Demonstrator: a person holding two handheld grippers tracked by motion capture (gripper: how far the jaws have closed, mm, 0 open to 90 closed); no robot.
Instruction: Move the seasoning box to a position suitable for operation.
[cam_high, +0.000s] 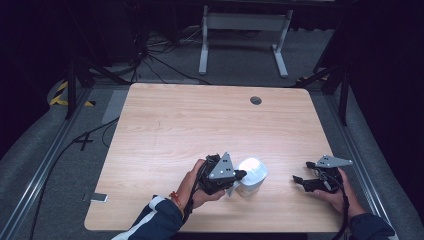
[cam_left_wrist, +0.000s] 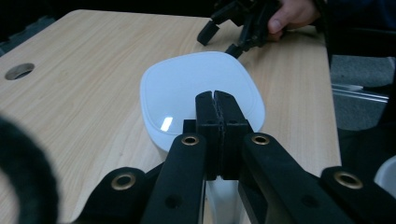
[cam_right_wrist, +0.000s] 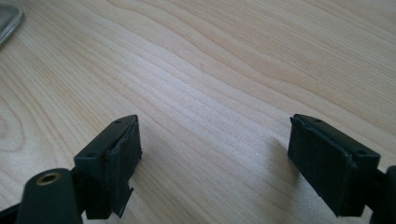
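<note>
A white lidded container (cam_high: 252, 172) with a rounded-square top (cam_left_wrist: 187, 88) stands on the wooden table (cam_high: 200, 115) near its front edge. My left gripper (cam_high: 241, 175) sits right beside it on the left. Its jaws are shut, pad against pad, and its tips (cam_left_wrist: 215, 95) lie over the near rim of the lid. I cannot tell whether they pinch any part of the rim. My right gripper (cam_high: 303, 171) rests on the table to the right of the container, apart from it, pointing toward it. It is open (cam_right_wrist: 215, 154), with bare wood between the pads. It also appears beyond the lid (cam_left_wrist: 219, 42).
A round cable hole (cam_high: 255, 100) lies near the table's far edge (cam_left_wrist: 18, 71). A grey rounded edge (cam_right_wrist: 7, 23) shows at the upper left of the right gripper view. Past the table stands a white frame (cam_high: 245, 30) among floor cables. A small flat device (cam_high: 98, 198) lies on the floor at the left.
</note>
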